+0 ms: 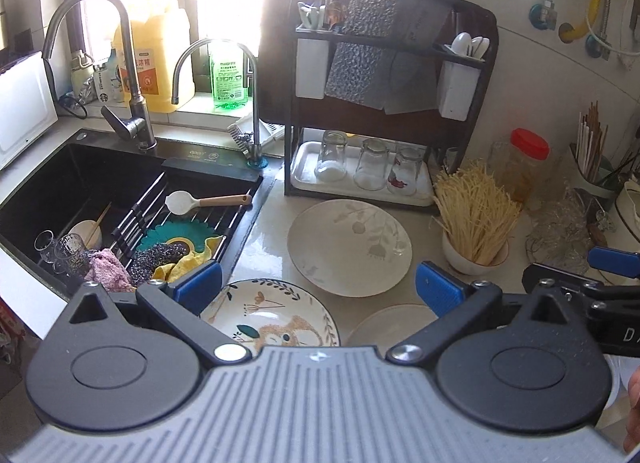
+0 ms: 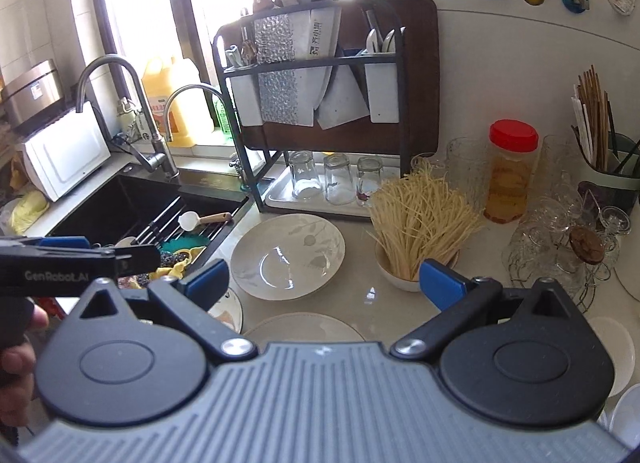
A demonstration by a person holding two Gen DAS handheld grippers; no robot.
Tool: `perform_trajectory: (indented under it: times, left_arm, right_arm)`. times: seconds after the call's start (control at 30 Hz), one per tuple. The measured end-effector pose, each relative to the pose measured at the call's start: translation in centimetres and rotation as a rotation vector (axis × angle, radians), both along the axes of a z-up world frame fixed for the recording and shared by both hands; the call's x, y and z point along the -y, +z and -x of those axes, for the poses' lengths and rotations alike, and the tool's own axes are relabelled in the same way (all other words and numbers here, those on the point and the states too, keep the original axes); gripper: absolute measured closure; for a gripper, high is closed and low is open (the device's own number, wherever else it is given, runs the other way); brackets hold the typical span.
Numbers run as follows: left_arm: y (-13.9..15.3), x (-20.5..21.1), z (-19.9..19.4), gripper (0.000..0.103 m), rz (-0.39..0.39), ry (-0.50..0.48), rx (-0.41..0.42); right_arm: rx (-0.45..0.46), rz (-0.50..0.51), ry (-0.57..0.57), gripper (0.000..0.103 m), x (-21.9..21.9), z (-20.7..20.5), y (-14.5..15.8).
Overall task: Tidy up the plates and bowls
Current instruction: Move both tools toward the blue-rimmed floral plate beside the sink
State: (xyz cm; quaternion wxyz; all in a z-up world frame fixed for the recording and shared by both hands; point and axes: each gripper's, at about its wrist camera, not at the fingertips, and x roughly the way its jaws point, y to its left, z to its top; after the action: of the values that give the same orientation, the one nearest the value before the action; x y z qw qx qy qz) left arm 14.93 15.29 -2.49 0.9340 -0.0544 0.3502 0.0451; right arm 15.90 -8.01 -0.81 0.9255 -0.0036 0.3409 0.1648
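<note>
Hovering spread-fingered, both tools (image 1: 318, 289) (image 2: 324, 283) overhang plates (image 1: 350, 247).

Black sink (image 1: 80, 175) left — spoon (image 1: 188, 201) on its rack; three upturned glasses (image 2: 334, 179) on tray; red-lidded jar (image 2: 510, 171) right.

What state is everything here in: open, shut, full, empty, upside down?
Left gripper: fingers open, holding nothing.
Right gripper: fingers open, holding nothing.
Leaf-print plate: empty, on counter.
Bear plate: empty.
Three glasses: upside down.
Red-lidded jar: shut.
Small bowl: holds noodles.
</note>
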Motion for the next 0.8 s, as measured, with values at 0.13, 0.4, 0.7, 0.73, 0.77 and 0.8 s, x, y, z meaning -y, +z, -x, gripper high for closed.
perform_trajectory:
  times: [0.13,0.4,0.7,0.73,0.77,0.8]
  left_arm:
    - [-1.2,-3.4,-0.7,0.0,0.014,-0.005,-0.014]
    - [-3.4,-9.3,-1.9,0.0,0.049,-0.012,-0.053]
    - [-6.8,-13.5,-3.1,0.0,0.079,0.041,-0.107]
    - [-7.3,-13.9,-3.3,0.0,0.091,0.048,-0.113]
    - [-7.7,-14.2,-3.4,0.0,0.1,0.051,-0.118]
    - [-8.1,-14.6,-3.5,0.0,0.105,0.052,-0.126]
  right_arm:
    - [-0.03,0.02,0.0,0.0,-3.0,-0.7,-1.0]
    - [-0.067,0.046,0.02,0.0,-8.1,-2.4,-2.7]
    - [-0.11,0.099,0.102,0.0,-12.8,-4.2,-5.2]
    - [-0.116,0.097,0.111,0.0,-13.2,-4.4,-5.5]
    - [-0.12,0.094,0.119,0.0,-13.6,-4.6,-5.8]
    - [-0.126,0.094,0.125,0.0,-14.0,-4.9,-6.1]
